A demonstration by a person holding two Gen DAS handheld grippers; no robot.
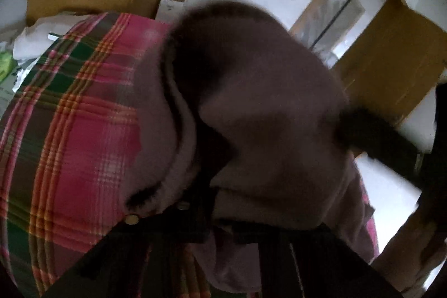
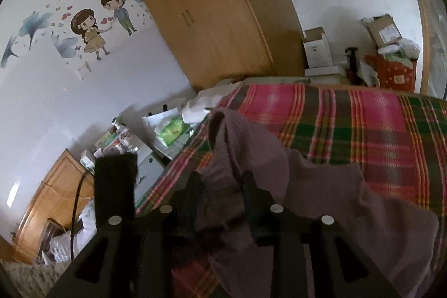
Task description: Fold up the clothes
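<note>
Mauve garment (image 2: 321,186) is lying bunched on the plaid bedspread (image 2: 363,124), part of it lifted off the bed.

Right tool (image 2: 220,186): fingers are standing either side of a raised fold of the garment, cloth is sitting between them. Looks clamped on the fabric, but the contact point is partly hidden by the fold, so I'm judging it as gripping, not certain how deep the bite is.

Left tool (image 1: 201,214): the left wrist view is blurred and the garment (image 1: 265,116) is draping right over the lens area, covering the fingertips. Can't tell whether it's clenched or released.

Judgement: a fold step is in progress, nowhere near a neat stack yet.

Risks from here:
- Shallow bite on the right side could be letting the cloth slip out when tension is coming on.
- Grabbing several layers at once would be dragging the whole bundle instead of turning one edge.
- Cloth over the left camera is blinding that side, so edge alignment would be guesswork.
- Clutter near the bed's far-left edge (image 2: 170,130) could be getting snagged if the garment is swinging wide.
</note>
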